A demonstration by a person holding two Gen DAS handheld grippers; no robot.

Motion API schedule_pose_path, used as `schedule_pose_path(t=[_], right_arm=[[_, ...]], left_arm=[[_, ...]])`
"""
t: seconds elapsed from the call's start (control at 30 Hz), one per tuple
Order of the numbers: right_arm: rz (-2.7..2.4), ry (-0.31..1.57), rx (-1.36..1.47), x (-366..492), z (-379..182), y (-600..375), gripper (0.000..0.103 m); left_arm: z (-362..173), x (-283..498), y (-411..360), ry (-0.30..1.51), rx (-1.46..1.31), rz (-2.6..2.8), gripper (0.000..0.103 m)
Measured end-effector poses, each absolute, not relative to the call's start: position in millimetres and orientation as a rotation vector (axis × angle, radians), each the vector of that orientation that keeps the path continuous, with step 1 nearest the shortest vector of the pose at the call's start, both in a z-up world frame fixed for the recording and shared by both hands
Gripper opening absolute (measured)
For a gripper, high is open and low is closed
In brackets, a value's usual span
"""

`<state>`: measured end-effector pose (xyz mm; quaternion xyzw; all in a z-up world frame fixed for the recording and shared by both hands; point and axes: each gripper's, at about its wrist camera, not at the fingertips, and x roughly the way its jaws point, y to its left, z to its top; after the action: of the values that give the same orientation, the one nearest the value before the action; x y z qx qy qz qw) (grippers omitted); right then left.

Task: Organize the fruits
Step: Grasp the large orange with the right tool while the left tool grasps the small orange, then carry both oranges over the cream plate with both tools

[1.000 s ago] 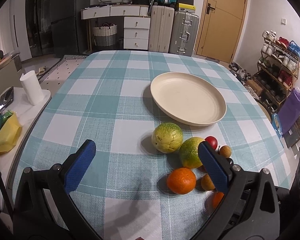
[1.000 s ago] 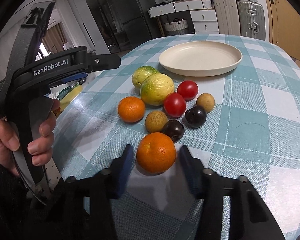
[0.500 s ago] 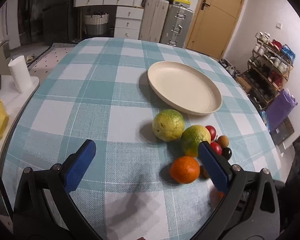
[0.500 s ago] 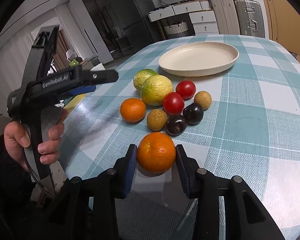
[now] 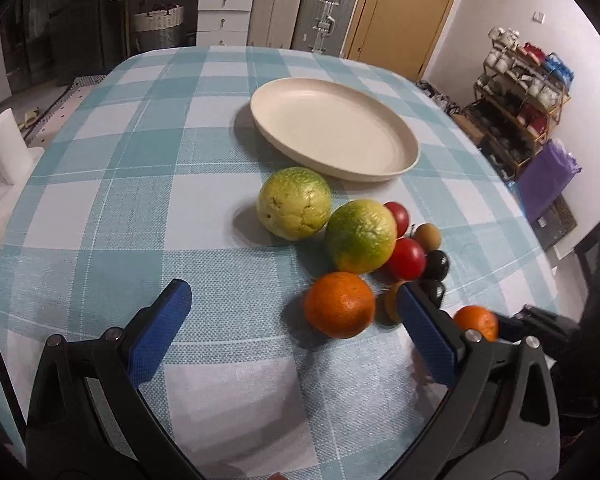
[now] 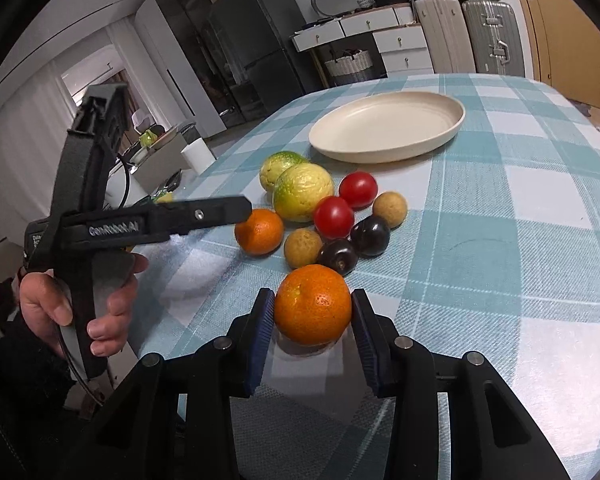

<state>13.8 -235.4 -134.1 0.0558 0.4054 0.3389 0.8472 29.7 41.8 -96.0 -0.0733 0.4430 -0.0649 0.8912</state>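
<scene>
In the right wrist view my right gripper (image 6: pixel 312 298) is shut on an orange (image 6: pixel 313 304), both blue pads against its sides, low over the checked tablecloth. Beyond it lie a second orange (image 6: pixel 259 231), two green-yellow citrus (image 6: pixel 302 192), two red tomatoes (image 6: pixel 334 216), two dark plums (image 6: pixel 370 236) and two brown round fruits (image 6: pixel 302 247). The cream plate (image 6: pixel 380 156) behind them holds nothing. My left gripper (image 5: pixel 294 300) stands wide open, with the second orange (image 5: pixel 339 304) just beyond its right finger. The held orange (image 5: pixel 476 322) peeks out behind that finger.
A hand (image 6: pixel 112 312) holds the left gripper at the table's left edge. A white paper roll (image 5: pixel 4 148) stands on a side surface to the left. A shoe rack (image 5: pixel 520 92) is at the right; drawers and suitcases (image 5: pixel 324 12) line the back wall.
The right jaws have closed from either side onto the orange. The left gripper has sunk and tipped down toward the fruit, still open.
</scene>
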Motion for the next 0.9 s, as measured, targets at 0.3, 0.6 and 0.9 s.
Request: schedule_pose_path(t=[0.3, 0.6, 0.9], right_arm=[[0.697, 0.841, 0.115, 18.6, -130.0, -241.1, 0.040], [0.696, 0.824, 0.126, 17.6, -128.5, -245.7, 0.040], [0.677, 0.823, 0.138, 19.4, -127.5, -253.8, 0.040]], left_arm=[[-104.5, 32.9, 40.7, 0.952, -0.163, -0.153, 0.102], [-108.4, 35.2, 33.9, 0.969, -0.159, -0.176, 0.101], [-110.6, 34.6, 30.6, 0.982, -0.174, -0.231, 0.075]])
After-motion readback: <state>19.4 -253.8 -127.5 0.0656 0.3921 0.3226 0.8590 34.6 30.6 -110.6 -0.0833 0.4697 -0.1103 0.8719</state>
